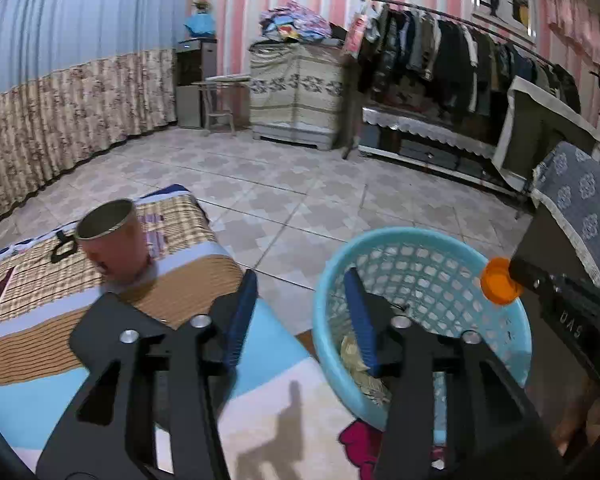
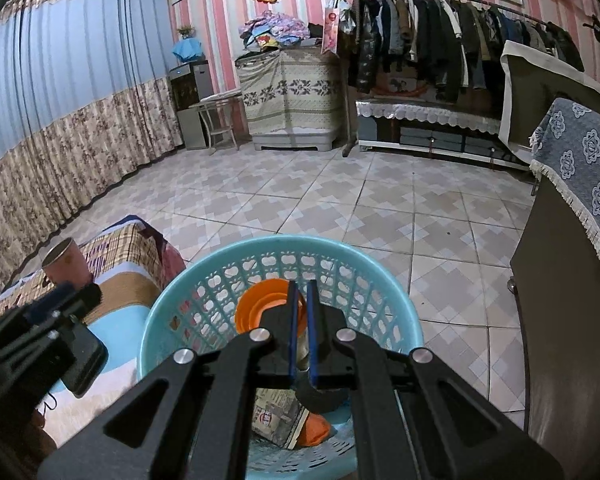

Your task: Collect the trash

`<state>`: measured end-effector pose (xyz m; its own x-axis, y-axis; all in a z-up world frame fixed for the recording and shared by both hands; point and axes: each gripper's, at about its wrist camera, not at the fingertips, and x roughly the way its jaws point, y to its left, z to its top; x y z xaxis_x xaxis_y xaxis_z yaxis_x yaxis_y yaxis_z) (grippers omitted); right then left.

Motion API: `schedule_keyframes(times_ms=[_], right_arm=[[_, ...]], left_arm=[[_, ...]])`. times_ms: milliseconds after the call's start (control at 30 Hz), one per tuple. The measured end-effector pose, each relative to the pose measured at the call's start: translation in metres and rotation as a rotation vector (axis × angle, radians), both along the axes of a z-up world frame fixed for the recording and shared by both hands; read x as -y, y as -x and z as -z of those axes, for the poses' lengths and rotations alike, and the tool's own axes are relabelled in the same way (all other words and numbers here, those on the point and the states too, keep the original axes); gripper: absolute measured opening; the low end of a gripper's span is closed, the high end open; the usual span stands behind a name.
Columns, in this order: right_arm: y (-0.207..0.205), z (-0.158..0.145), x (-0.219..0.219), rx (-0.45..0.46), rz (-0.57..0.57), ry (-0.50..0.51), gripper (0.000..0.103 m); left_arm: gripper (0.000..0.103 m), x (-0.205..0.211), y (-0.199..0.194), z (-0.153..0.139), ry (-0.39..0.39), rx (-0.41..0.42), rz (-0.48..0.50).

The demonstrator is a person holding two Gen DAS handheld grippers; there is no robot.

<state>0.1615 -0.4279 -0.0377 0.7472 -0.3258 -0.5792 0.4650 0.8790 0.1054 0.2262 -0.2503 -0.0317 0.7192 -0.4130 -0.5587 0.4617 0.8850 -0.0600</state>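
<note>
The right tool (image 2: 302, 292) pinches an orange cap (image 2: 260, 308) by its edge, holding it just inside the blue basket (image 2: 172, 304), so a release should drop it on the crumpled paper (image 2: 278, 420) below; the left tool (image 1: 300, 312) hangs wide open, with a pink cup (image 1: 112, 240) upright on the bed (image 1: 204, 280) at far left

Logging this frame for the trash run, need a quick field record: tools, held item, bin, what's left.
left tool: open, empty, above bed edge beside basket
right tool: shut on orange cap, over basket
basket: light blue, on floor, holds crumpled printed wrapper
remaining: pink paper cup, tilted on the bed
</note>
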Motion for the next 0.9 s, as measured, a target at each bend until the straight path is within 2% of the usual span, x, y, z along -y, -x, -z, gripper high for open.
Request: schedule_keyframes(times_ms=[67,133,367,400,433,467,500,667,700,767,900], right_arm=[[-0.003,0.001,-0.004,-0.007,-0.009,0.01,0.004],[-0.006,0.003,-0.008,-0.01,-0.01,0.024,0.005],[-0.012,0.008,-0.016,-0.033,-0.004,0.043,0.007],[-0.013,0.009,-0.014,-0.037,0.0,0.042,0.01],[-0.012,0.009,-0.013,-0.036,0.004,0.04,0.033],[-0.011,0.008,-0.012,-0.03,0.008,0.04,0.065],[-0.008,0.007,-0.014,-0.012,0.02,0.052,0.073],[-0.009,0.006,-0.015,-0.014,0.021,0.046,0.073],[-0.01,0.005,-0.013,-0.016,0.021,0.048,0.075],[-0.009,0.003,-0.015,-0.006,0.028,0.061,0.085],[-0.01,0.001,-0.018,0.003,0.021,0.065,0.086]], left_arm=[[0.069,-0.007,0.0,-0.004,-0.006,0.023,-0.045],[0.076,-0.014,0.0,-0.007,-0.008,0.034,-0.07],[0.089,-0.038,-0.004,-0.017,0.006,0.051,-0.13],[0.09,-0.041,-0.004,-0.018,0.011,0.053,-0.138],[0.091,-0.044,-0.004,-0.019,0.015,0.056,-0.147],[0.092,-0.046,-0.004,-0.021,0.016,0.059,-0.153],[0.092,-0.047,-0.003,-0.022,0.015,0.063,-0.157],[0.095,-0.056,-0.002,-0.026,0.014,0.084,-0.182],[0.095,-0.057,-0.002,-0.028,0.02,0.085,-0.186],[0.097,-0.059,-0.001,-0.03,0.029,0.089,-0.19],[0.097,-0.063,0.001,-0.033,0.019,0.108,-0.198]])
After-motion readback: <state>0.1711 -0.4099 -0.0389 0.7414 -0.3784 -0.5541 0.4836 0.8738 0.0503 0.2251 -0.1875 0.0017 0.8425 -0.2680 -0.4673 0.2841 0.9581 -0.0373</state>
